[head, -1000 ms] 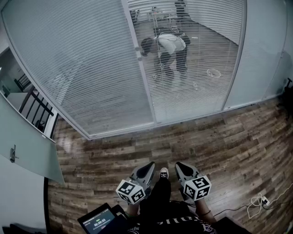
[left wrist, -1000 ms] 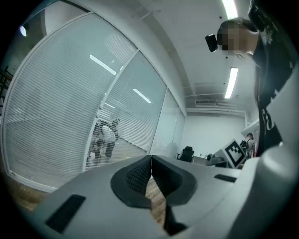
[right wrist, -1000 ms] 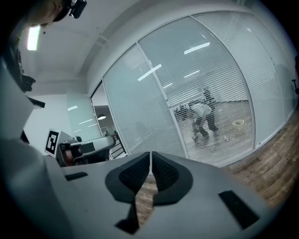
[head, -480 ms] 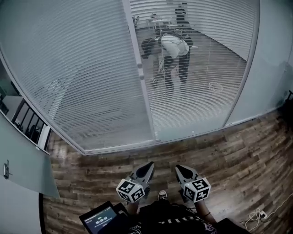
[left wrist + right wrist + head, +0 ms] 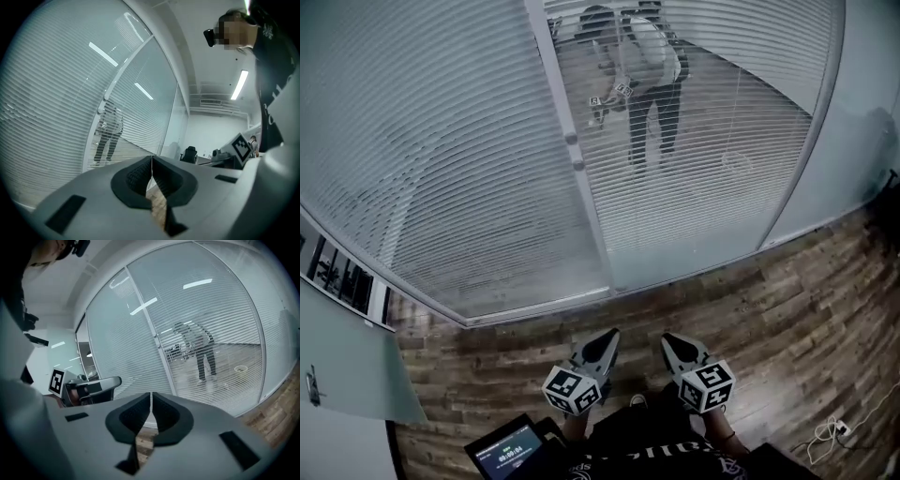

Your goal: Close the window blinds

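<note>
Window blinds (image 5: 431,159) just beyond open wood floor (image 5: 750,319)

Floor's dark brown wood-plank laminate (image 5: 787,309), pretty patchy tones. Facing it is a full-height glass partition wall (image 5: 694,234) w/ a white metal frame post (image 5: 578,178) down the middle and white horizontal slat blinds (image 5: 422,159) across both panes. You can see thru the right pane into another room. Off to the side: plain white wall (image 5: 211,136), long ceiling strip light (image 5: 239,84), black office chair (image 5: 189,153), prob a desk next to it, too small to tell.
</note>
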A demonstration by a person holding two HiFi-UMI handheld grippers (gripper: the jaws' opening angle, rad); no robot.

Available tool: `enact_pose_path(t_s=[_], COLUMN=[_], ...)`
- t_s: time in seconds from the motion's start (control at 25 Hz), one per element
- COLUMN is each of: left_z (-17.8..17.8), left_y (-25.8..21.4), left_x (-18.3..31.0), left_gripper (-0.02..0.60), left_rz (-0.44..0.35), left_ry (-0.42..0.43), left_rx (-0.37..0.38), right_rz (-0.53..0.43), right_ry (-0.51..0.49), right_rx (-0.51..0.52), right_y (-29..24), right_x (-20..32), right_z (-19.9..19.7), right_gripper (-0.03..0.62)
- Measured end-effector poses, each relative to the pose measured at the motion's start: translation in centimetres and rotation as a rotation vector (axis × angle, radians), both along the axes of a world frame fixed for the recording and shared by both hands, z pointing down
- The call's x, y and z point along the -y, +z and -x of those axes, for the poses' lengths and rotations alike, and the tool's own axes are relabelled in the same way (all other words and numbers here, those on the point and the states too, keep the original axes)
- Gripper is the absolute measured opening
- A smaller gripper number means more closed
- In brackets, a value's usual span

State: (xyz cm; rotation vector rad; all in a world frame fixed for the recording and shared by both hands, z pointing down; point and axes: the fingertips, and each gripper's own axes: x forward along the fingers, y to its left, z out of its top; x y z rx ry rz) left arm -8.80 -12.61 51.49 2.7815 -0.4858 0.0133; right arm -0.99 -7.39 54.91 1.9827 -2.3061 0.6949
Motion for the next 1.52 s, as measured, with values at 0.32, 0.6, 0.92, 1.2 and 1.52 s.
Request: enact_pose_path(t_s=[0.32, 0.6, 0.92, 1.2, 1.52], left_z=[-4.8, -9.4, -13.2, -14.8, -16.2], left_y=[1.4, -1.4, -6.6, -9.6, -5.7], left_x=[5.9, 19.5, 35.8, 44.2, 46.4], left_gripper=[0.005, 0.005, 0.052, 0.163, 0.154], left_rz=[0.012, -0.064, -0.255, -0.491, -0.949], left_ry=[-0.076, -0.233, -0.463, -0.551, -0.497], left_rx=[0.002, -0.01, 0.068, 0.32, 1.023], right_rz=[-0.001, -0.009, -0.031, -0.037, -0.015], right_ry=[-0.12, -0.257, -0.406, -0.514, -0.559], right_rx=[0.01, -0.019, -0.04, -0.037, -0.005], right_y=[1.2, -0.2, -1.1, -1.2, 1.1], right_x=[7.7, 20.2, 31.1, 35.7, 36.1], right_z=[-4.1, -9.1, -14.8, -16.1, -16.8], right_gripper=[0.028, 0.028, 0.028, 0.028, 0.028])
